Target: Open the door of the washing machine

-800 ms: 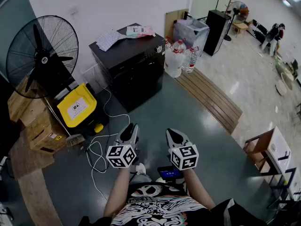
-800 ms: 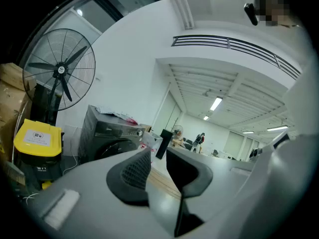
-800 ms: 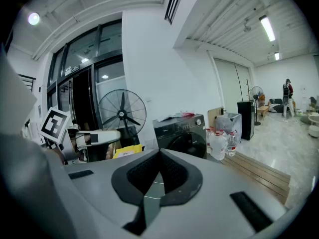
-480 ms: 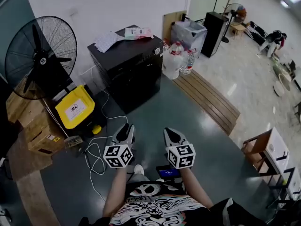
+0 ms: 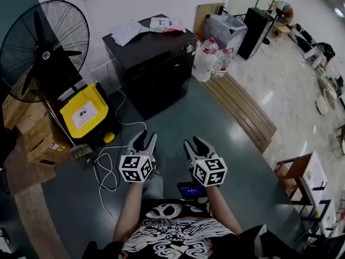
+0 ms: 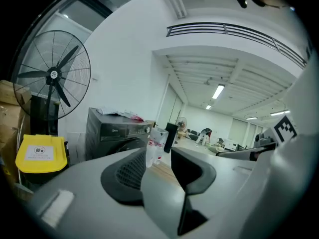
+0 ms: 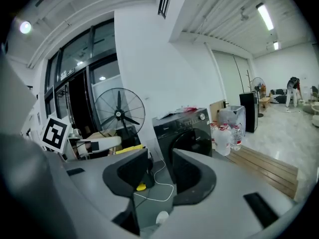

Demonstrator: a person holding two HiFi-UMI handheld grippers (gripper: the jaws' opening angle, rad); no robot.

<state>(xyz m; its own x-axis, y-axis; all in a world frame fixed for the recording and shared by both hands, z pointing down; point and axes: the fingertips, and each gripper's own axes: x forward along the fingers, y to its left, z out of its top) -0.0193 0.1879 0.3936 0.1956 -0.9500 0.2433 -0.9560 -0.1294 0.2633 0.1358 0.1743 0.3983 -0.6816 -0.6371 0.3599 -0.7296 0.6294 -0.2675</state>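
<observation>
The person's standing mid-room with a gripper in each hand, both held out front and tipped a bit downward. Left gripper (image 5: 144, 139): jaws standing apart, nothing between them. Right gripper (image 5: 194, 143): same deal, jaws wide apart and empty. The two sit side by side, near each other but not touching.

The washing machine (image 5: 153, 63) is a black front-loader straight ahead of both sets of jaws and well apart from them, backed against the white wall (image 5: 108, 4). Its round door (image 7: 193, 139) faces the grippers and looks shut, flush with the front. In the right gripper view the machine shows just beyond the gap and over the right-hand jaw. In the left gripper view it's off to the left of the gap.

Other stuff around:
- some papers (image 5: 129, 31) lying on the machine's top
- ahead and to the right of the jaws, a few big water bottles (image 5: 207, 62) just beside the machine, then a slatted wooden platform (image 5: 241, 109)
- ahead and left of the left jaws, a big black floor fan (image 5: 46, 42) with a yellow bin (image 5: 83, 112) below it
- a white cable (image 5: 110, 169) looping across the dark floor (image 5: 194, 117), just left of the left gripper
</observation>
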